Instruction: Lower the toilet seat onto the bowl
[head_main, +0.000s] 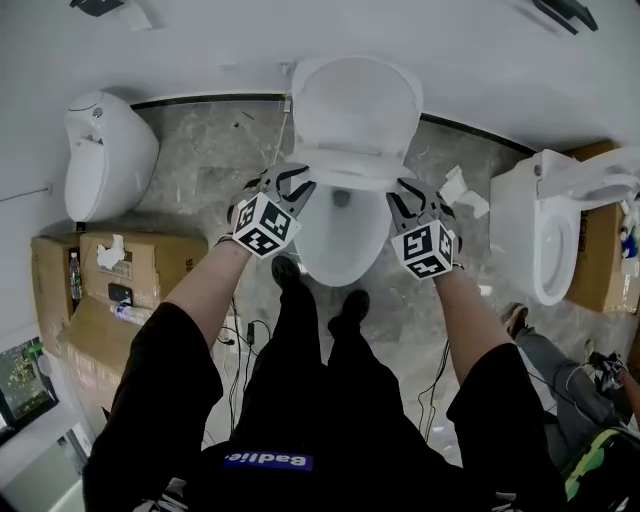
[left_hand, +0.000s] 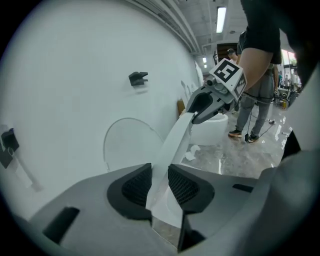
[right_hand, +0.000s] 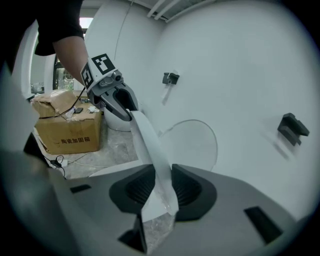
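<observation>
Two grippers at frame centre, left gripper (head_main: 290, 182) and right gripper (head_main: 404, 196) each clamped on the tilted toilet seat (left_hand: 172, 144), bowl (head_main: 328, 256) below

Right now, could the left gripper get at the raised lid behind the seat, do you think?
Probably not yet: the left gripper is clamped on the seat, so it would have to let go first. Otherwise the lid stands just behind, with nothing in between.

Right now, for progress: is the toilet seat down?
Not yet: left gripper and right gripper hold the seat tilted above the bowl.
</observation>
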